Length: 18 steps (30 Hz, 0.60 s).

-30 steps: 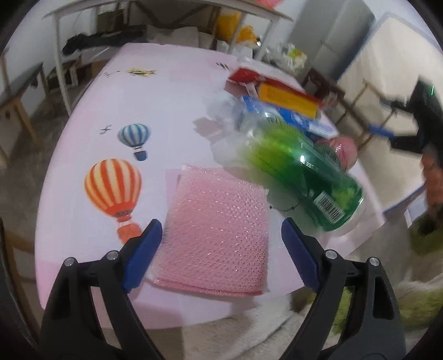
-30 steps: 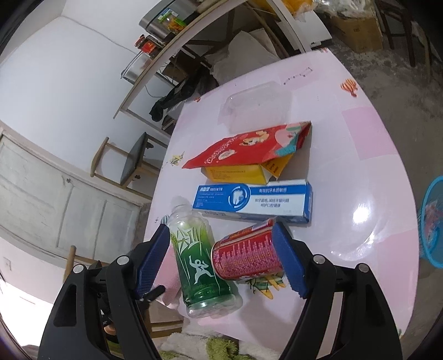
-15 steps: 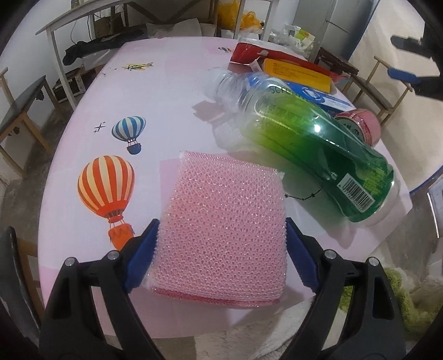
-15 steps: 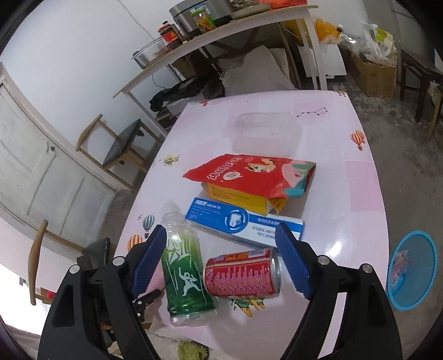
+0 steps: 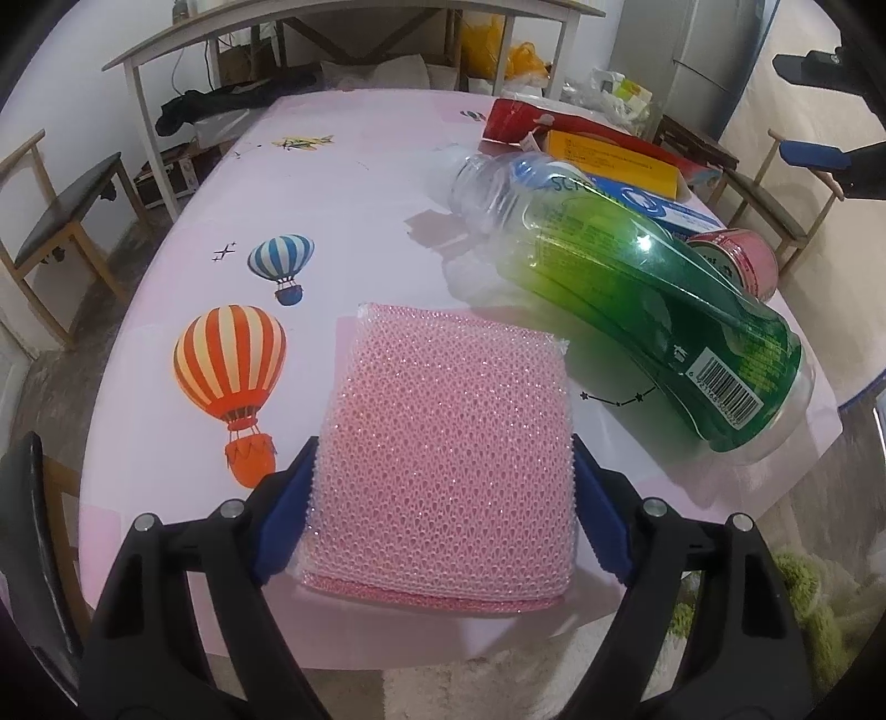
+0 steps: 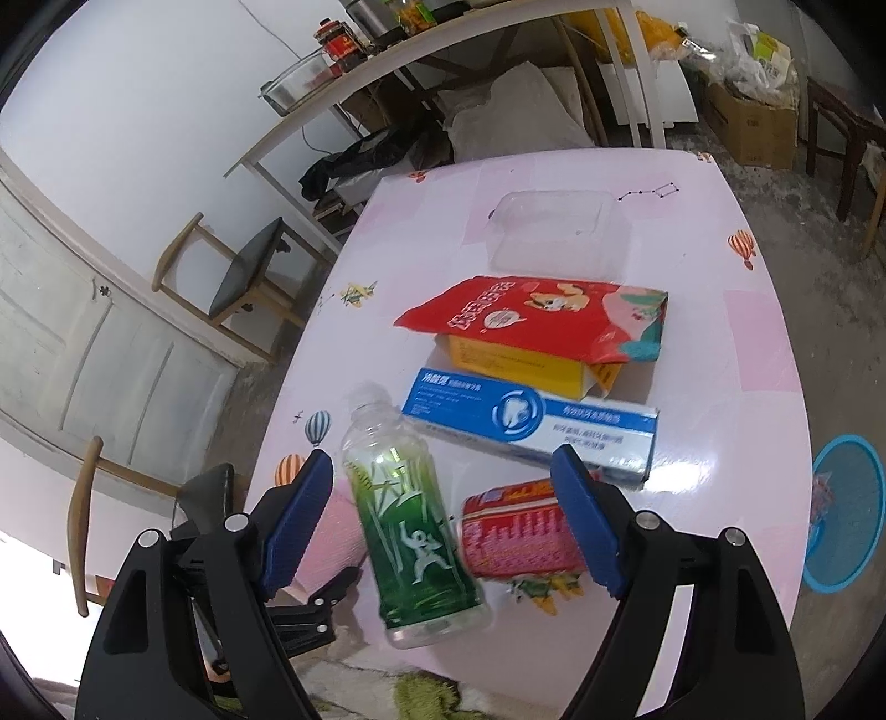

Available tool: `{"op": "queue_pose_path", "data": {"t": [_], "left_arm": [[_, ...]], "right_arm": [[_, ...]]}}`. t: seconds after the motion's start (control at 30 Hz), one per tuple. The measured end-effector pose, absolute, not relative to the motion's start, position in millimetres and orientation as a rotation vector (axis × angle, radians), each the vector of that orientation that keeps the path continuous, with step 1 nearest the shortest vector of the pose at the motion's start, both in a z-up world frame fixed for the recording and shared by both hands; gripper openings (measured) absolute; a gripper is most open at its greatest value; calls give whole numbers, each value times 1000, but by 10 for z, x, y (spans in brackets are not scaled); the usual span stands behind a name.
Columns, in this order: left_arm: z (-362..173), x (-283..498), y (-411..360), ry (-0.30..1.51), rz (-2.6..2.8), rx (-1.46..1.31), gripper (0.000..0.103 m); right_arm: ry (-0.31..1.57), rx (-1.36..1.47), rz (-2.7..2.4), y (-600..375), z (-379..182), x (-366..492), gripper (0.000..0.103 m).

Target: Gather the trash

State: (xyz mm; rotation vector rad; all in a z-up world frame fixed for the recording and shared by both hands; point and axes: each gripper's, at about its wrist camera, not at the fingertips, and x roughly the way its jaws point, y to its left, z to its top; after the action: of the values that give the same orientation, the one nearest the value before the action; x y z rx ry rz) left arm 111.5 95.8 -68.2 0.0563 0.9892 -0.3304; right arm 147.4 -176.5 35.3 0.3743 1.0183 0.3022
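Pink table [image 5: 360, 183]; chair [image 6: 243, 271]; long shelf [image 6: 443, 39].

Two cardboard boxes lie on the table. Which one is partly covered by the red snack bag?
The yellow box: the red snack bag lies over its top. The blue-and-white toothpaste box beside it lies uncovered, nearer the green bottle.

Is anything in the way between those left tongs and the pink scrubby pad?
Nothing visible. The left tongs already straddle the pink pad, one blue finger against each side. The green bottle lies on its side to the right of the pad, apart from it, outside the tongs' gap.
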Motion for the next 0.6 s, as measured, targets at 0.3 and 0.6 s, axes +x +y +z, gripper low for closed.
{"op": "queue_pose_path", "data": {"t": [0.3, 0.6], "left_arm": [[-704, 1051, 1017, 944, -331, 29, 79], [-711, 1024, 1042, 928, -333, 19, 79]], "right_arm": [[1016, 329, 286, -1458, 515, 1360, 79], [966, 250, 266, -1184, 675, 1262, 89]]}}
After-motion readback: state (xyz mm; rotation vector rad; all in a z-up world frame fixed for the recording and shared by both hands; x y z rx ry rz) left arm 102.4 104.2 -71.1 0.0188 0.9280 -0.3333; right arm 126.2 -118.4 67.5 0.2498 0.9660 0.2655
